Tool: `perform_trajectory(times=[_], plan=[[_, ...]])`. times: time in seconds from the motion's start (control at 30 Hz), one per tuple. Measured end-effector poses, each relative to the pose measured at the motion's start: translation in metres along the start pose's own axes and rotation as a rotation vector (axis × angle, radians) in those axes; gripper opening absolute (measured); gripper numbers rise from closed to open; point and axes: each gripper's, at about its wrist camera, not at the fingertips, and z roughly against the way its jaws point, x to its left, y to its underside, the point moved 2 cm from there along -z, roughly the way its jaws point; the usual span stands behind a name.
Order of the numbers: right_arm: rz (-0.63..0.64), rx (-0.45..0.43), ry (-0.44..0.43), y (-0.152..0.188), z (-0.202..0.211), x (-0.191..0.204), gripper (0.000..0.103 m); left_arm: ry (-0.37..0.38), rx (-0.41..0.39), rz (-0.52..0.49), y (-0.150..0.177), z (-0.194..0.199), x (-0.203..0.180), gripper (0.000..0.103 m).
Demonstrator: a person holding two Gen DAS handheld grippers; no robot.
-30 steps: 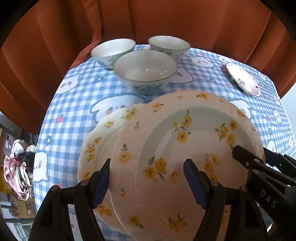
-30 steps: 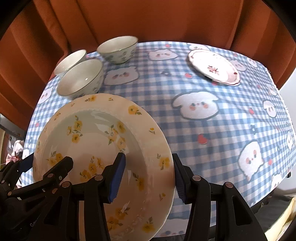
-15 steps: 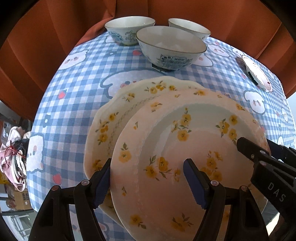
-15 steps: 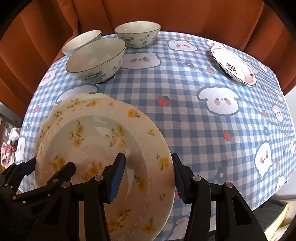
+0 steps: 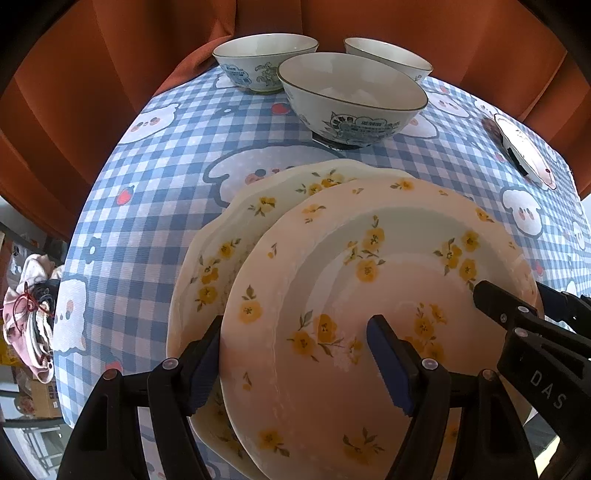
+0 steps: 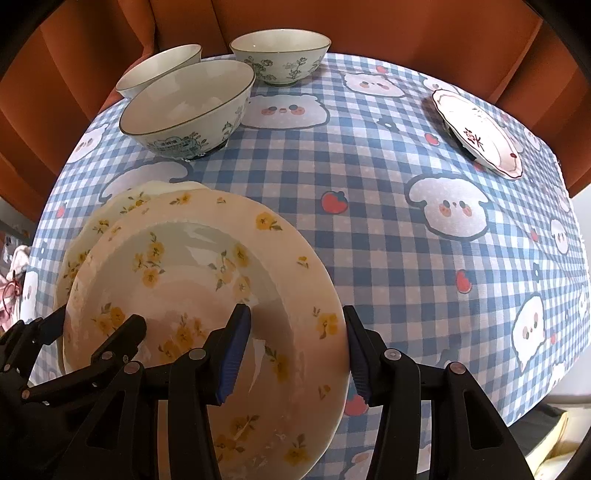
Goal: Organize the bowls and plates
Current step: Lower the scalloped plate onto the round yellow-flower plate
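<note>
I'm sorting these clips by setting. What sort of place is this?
Probably a home dining spot: a table under a blue checked tablecloth printed with cartoon animals, set with floral plates and ceramic bowls, against an orange curtain.

Black hand-held gripper [image 5: 295, 354]; blue ribbed pads [image 5: 388, 365]

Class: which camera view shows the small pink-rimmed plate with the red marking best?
The right wrist view: the small plate lies face-on enough to show its red marking and whole rim. In the left wrist view the same plate sits squeezed at the right edge, its pattern unreadable.
</note>
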Motion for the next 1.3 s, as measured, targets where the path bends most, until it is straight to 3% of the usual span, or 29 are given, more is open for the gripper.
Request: perform_trajectory(times=[0.33, 0.4, 0.43, 0.5, 0.7, 1.3], plan=[[-0.041, -0.012, -0.034, 0.010, 0.009, -0.006, 0.053, -0.016, -0.008, -0.018, 0.002, 0.000, -0.002, 0.078], [-0.053, -0.024, -0.033, 0.015, 0.014, -0.009, 0.047, -0.021, -0.009, -0.025, 0.002, 0.000, -0.003, 0.078], [-0.054, -0.029, -0.032, 0.017, 0.017, -0.010, 0.036, -0.023, -0.010, -0.027, 0.002, 0.000, -0.003, 0.078], [-0.059, -0.037, -0.038, 0.019, 0.020, -0.011, 0.035, -0.027, -0.012, -0.033, 0.002, 0.000, -0.003, 0.078], [-0.041, -0.055, -0.026, 0.019, 0.019, -0.007, 0.034, -0.026, 0.009, -0.037, 0.003, 0.005, 0.002, 0.078], [0.054, -0.043, 0.021, -0.001, 0.004, 0.023, 0.037, -0.032, -0.026, -0.013, 0.003, 0.019, 0.024, 0.078]])
